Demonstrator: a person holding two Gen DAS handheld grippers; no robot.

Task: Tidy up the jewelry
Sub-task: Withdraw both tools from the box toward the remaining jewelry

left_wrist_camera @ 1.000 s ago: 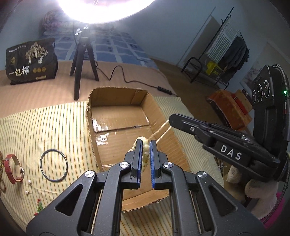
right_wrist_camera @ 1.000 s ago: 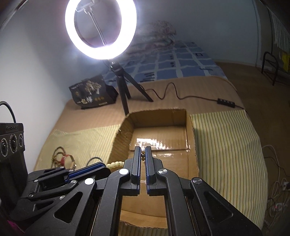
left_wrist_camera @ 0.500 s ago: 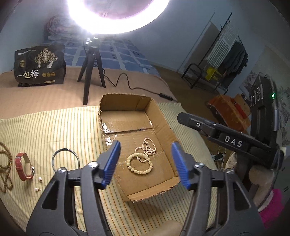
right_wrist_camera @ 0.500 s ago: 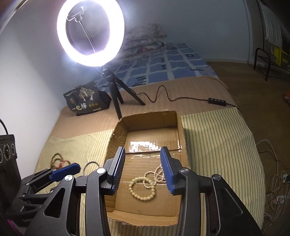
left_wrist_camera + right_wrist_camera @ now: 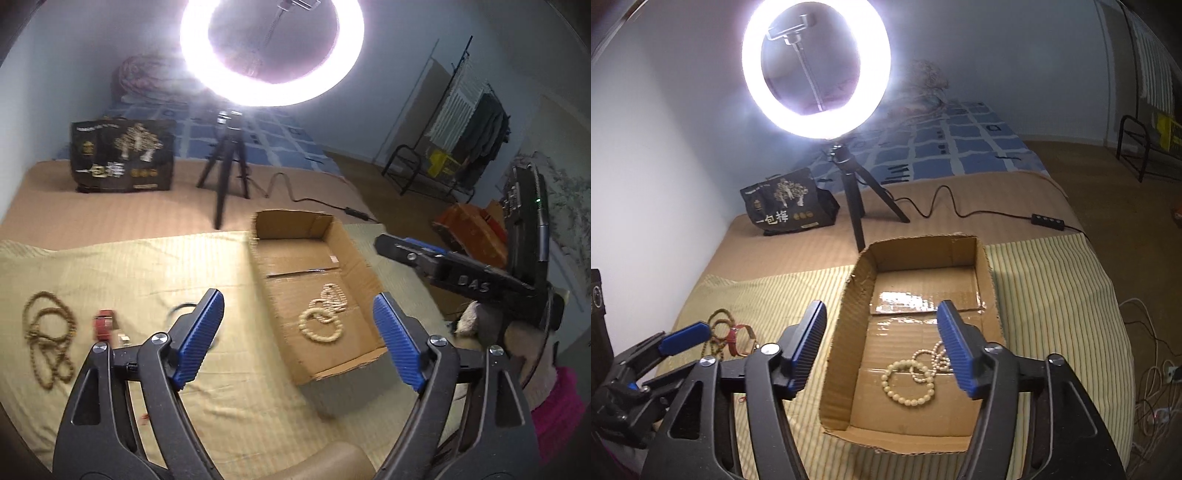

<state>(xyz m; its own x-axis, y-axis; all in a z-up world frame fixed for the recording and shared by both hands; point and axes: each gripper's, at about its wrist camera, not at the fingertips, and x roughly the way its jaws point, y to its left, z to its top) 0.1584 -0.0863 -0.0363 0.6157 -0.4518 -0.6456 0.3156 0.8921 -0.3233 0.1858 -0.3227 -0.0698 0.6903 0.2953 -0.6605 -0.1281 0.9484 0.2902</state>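
Observation:
An open cardboard box [image 5: 354, 243] [image 5: 849, 291] lies on the striped cloth. Inside it lie a cream bead bracelet [image 5: 320, 326] [image 5: 908, 384] and a thin pearl strand [image 5: 334, 295] [image 5: 938, 356], touching each other. My left gripper [image 5: 298, 338] is open and empty, above the box's left wall. My right gripper [image 5: 882, 345] is open and empty, above the box. Left of the box on the cloth lie a brown bead necklace [image 5: 48, 339] [image 5: 718, 321], a red strap watch [image 5: 105, 325] [image 5: 737, 338] and a dark ring bangle [image 5: 184, 308], partly hidden by my left finger.
A ring light on a black tripod [image 5: 229, 162] [image 5: 853, 192] stands behind the box, its cable [image 5: 945, 206] running right. A black printed bag [image 5: 123, 157] [image 5: 786, 206] sits at the back left. The bed edge drops off to the right.
Both grippers opened and released the bracelet and pearl strand into the box, then drew back and up. The left gripper view has swung left toward the jewelry on the cloth.

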